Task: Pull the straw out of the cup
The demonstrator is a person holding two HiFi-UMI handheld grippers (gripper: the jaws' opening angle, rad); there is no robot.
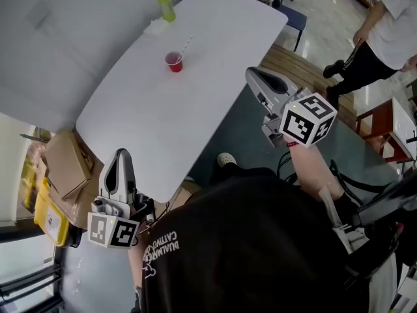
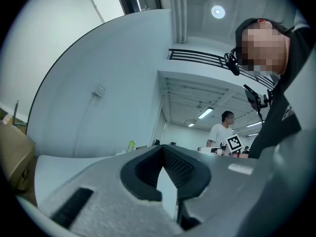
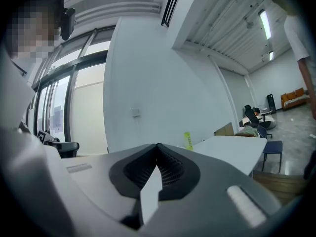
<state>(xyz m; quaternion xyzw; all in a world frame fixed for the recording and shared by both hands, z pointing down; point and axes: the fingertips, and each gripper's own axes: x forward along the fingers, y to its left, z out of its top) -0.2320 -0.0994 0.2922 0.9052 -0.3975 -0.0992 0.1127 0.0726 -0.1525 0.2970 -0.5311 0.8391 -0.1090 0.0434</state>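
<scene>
The left gripper [image 1: 121,155], clenched on nothing, hangs at the table's [image 1: 143,119] near edge. Well beyond it stands the cup [image 1: 174,62], with the straw [image 1: 186,45] in it. The right gripper [image 1: 253,74], likewise clenched and empty, is off the right edge.

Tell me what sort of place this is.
Probably an office or lab workroom rather than a home. A long white table has a blue chair at its far end. There are strip lights overhead, and cardboard boxes sit on the floor beside the table.
</scene>
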